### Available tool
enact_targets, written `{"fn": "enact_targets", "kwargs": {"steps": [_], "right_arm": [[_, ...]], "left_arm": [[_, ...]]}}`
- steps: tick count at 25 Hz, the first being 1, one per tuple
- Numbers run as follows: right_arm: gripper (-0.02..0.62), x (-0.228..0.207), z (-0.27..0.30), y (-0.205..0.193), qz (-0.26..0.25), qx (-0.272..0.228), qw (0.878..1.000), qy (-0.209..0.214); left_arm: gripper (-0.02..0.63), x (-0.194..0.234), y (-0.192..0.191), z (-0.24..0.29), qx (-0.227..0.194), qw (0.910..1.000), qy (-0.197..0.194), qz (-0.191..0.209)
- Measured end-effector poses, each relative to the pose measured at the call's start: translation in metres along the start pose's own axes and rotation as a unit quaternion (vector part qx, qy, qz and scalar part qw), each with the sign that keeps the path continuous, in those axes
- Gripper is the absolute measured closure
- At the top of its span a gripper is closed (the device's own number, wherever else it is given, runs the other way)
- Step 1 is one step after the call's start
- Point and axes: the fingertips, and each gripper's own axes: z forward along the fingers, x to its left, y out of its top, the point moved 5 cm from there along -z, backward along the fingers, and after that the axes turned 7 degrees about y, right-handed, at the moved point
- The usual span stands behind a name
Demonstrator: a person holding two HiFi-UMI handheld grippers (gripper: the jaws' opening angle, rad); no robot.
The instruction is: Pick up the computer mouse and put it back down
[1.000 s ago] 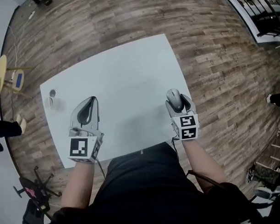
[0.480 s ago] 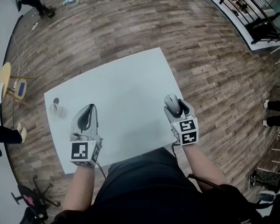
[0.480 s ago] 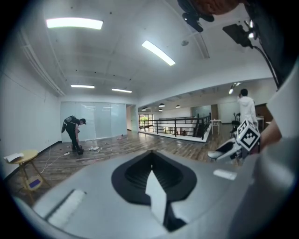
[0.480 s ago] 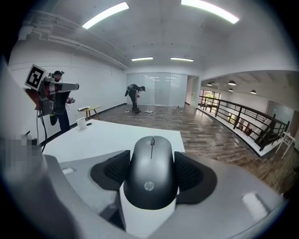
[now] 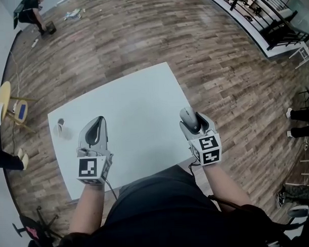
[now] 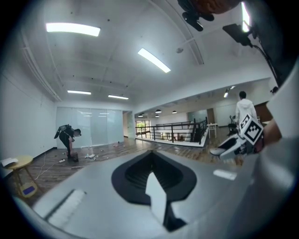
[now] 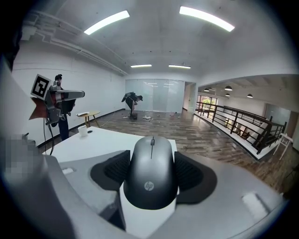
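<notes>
Gripping a dark grey computer mouse with the right tongs, black pads pressed on both its sides, scroll wheel end pointing away, logo end nearest the camera. Held clear of the white counter, at centre right of the head view, over the counter's right edge. In the right gripper view, filling the lower middle, with the counter top lower down behind it.

Nothing in the left tongs: tips together, pads closed round a small hollow only. Hovering over the counter's lower left part, well apart from the mouse.

Near the counter's left edge, a white cup. All around, wood-plank floor. At upper left of the head view, a person bent over. At far left, a small round yellow table. At right in the right gripper view, a black railing.
</notes>
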Motion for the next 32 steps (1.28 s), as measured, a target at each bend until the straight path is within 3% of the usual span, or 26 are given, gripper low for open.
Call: {"fn": "enact_targets", "kwargs": {"steps": [13, 32], "right_arm": [[0.299, 0.007, -0.005, 0.020, 0.000, -0.022, 1.000, 0.002], [0.299, 0.006, 0.014, 0.014, 0.014, -0.021, 1.000, 0.018]], "left_arm": [[0.604, 0.004, 0.002, -0.004, -0.003, 1.0000, -0.004, 0.005], [0.604, -0.006, -0.004, 0.001, 0.014, 0.9999, -0.001, 0.002]]}}
